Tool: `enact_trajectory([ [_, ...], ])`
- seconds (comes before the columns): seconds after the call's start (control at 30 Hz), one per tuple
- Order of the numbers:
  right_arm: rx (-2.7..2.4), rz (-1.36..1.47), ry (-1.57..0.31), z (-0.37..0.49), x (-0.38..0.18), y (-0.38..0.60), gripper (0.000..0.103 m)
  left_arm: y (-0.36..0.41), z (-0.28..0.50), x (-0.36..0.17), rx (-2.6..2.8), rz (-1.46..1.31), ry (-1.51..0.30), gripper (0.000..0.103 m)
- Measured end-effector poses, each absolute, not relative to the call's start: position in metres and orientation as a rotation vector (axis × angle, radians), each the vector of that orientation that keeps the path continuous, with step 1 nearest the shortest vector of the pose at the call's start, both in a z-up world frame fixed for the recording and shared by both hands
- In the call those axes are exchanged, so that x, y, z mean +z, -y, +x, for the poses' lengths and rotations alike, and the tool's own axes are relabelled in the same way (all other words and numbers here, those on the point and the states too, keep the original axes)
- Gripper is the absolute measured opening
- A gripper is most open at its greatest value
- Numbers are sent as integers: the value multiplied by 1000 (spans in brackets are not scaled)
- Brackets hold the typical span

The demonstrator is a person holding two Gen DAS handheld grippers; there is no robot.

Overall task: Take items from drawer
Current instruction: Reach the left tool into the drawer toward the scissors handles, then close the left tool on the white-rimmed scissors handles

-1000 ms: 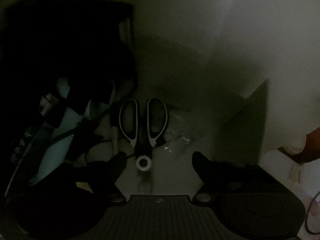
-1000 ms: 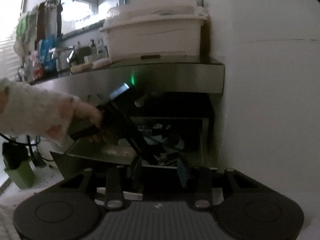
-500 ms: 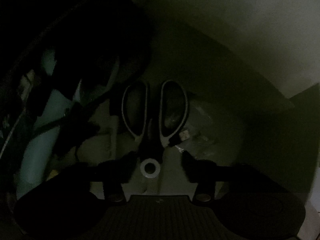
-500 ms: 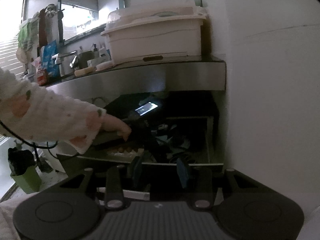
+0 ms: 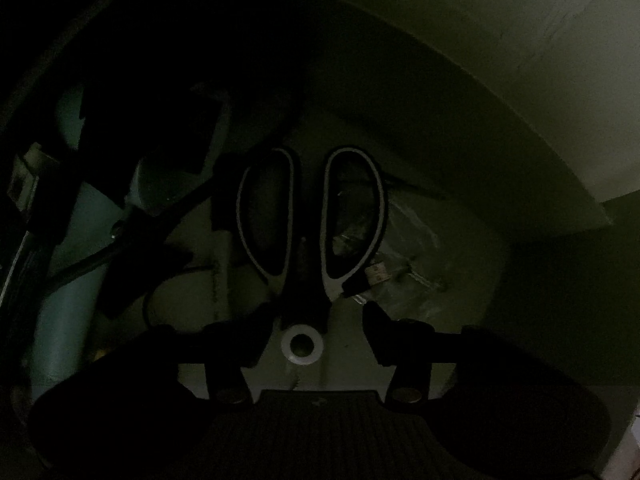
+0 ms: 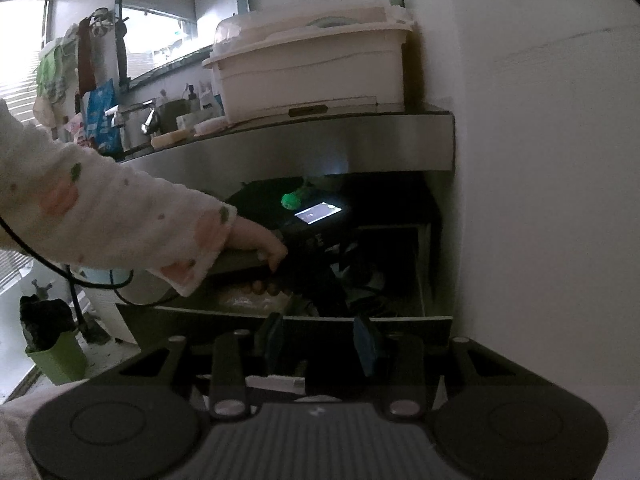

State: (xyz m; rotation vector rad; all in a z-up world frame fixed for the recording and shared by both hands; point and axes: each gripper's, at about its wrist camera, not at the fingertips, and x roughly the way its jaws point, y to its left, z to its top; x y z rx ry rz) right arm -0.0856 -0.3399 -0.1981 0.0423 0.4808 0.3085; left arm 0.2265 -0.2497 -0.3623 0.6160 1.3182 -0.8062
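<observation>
Approach step: left gripper (image 5: pixel 316 316), jaws spread and empty, straddles the scissors (image 5: pixel 310 236) pivot inside the drawer (image 6: pixel 288 322); closing follows.

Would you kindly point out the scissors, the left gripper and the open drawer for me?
scissors (image 5: pixel 302 344): left wrist view, on the pale pivot ring.
left gripper (image 5: pixel 316 336): left wrist view, midway between its fingers.
drawer (image 6: pixel 304 326): right wrist view, on its front wall.
</observation>
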Motion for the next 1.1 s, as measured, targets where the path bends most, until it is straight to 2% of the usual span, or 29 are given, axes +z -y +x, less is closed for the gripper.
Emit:
enact_trajectory([
  [0.07,311,49,-481,-86,-199,339,39,249,222,-362,-780,637,-1304,26],
  [0.1,311,50,-482,-85,-199,338,39,249,220,-362,-766,648,-1297,26],
  [0.3,309,45,-487,-87,-198,335,39,246,212,-359,-718,644,-1304,25],
  [0.6,311,62,-487,-85,-197,334,39,235,196,-326,-742,595,-1293,25],
  [1.1,332,63,-493,-83,-197,329,39,247,186,-366,-689,679,-1378,25],
])
